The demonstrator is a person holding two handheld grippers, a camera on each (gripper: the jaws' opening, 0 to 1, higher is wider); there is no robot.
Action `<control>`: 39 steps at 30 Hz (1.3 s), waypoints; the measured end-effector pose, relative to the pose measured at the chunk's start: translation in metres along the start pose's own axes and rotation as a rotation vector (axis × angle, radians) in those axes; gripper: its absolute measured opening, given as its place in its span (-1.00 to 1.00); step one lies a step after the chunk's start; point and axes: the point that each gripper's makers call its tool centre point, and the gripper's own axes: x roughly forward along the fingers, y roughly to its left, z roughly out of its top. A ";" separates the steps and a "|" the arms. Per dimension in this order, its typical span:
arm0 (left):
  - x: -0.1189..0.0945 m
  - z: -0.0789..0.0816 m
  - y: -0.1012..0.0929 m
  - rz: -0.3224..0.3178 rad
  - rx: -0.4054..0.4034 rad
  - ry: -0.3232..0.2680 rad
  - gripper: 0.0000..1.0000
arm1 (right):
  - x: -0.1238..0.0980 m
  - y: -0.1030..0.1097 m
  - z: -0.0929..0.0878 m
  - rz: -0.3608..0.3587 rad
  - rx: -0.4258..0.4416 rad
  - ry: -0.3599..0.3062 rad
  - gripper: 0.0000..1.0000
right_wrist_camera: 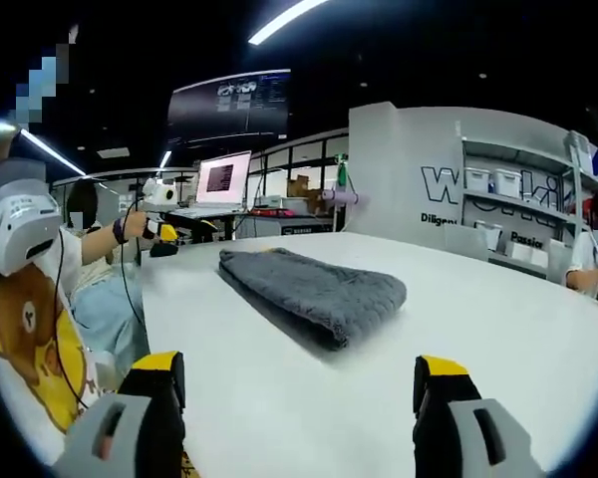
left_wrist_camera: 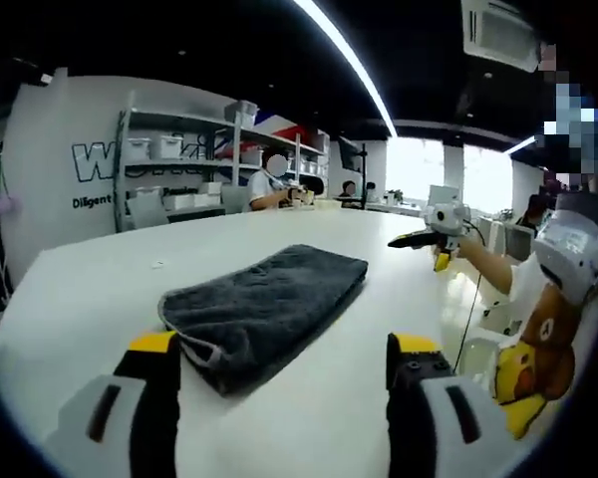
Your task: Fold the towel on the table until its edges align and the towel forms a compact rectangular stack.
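Note:
A dark grey towel (left_wrist_camera: 264, 309) lies folded into a thick rectangle in the middle of the white table (left_wrist_camera: 80, 299). My left gripper (left_wrist_camera: 279, 383) hovers low over the table just short of the towel's near corner, jaws wide apart and holding nothing. Off to the right, a hand holds my right gripper (left_wrist_camera: 424, 244) up beyond the table's edge. In the right gripper view the same towel (right_wrist_camera: 314, 289) lies ahead on the table (right_wrist_camera: 498, 339). My right gripper (right_wrist_camera: 301, 393) is open and empty, well back from it. My left gripper (right_wrist_camera: 164, 237) shows small at the left.
A person in a bear-print shirt (left_wrist_camera: 543, 344) with a white headset (right_wrist_camera: 15, 229) stands at the table's edge. Shelves with white boxes (left_wrist_camera: 179, 164) line the far wall. Another person (left_wrist_camera: 269, 189) sits at the far end. A laptop (right_wrist_camera: 219, 184) stands on a desk behind.

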 end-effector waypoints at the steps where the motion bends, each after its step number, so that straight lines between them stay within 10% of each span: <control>1: -0.001 -0.001 -0.001 0.004 0.004 0.004 0.83 | 0.000 0.000 -0.001 0.000 0.000 0.001 0.99; 20: -0.006 -0.018 -0.027 -0.029 0.013 0.061 0.99 | -0.006 0.001 -0.004 -0.001 0.001 0.005 0.99; 39: 0.027 -0.015 0.025 -0.072 -0.075 0.052 0.57 | -0.008 -0.001 -0.003 -0.003 0.005 0.009 0.99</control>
